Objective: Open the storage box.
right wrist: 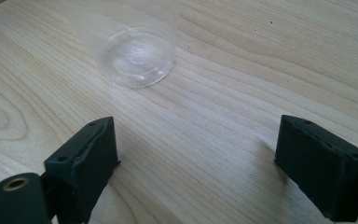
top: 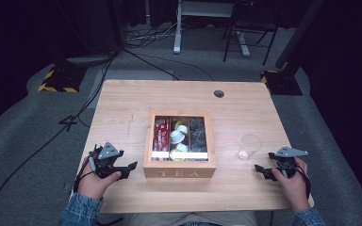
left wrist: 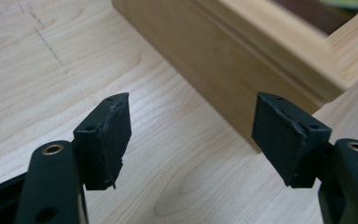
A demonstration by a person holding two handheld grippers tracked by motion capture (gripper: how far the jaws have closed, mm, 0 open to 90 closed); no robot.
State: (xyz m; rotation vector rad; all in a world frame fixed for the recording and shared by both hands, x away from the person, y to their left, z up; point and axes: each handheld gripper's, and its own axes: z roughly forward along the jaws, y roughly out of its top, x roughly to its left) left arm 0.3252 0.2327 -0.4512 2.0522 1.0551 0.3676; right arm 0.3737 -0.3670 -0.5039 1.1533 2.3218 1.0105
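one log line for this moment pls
left gripper: open, beside tea box | right gripper: open, facing clear cup | nothing held | box lid closed

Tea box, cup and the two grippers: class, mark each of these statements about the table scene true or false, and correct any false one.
1. The tea box stands between the two grippers. True.
2. The clear cup lies on its side. False: it stands upright on the table.
3. The right gripper holds the cup. False: its jaws are open with bare table between them, and the cup stands apart ahead of them.
4. The left gripper is open and points at a corner of the box. True.
5. The cup stands on the box's left. False: it stands to the box's right, near the right gripper.
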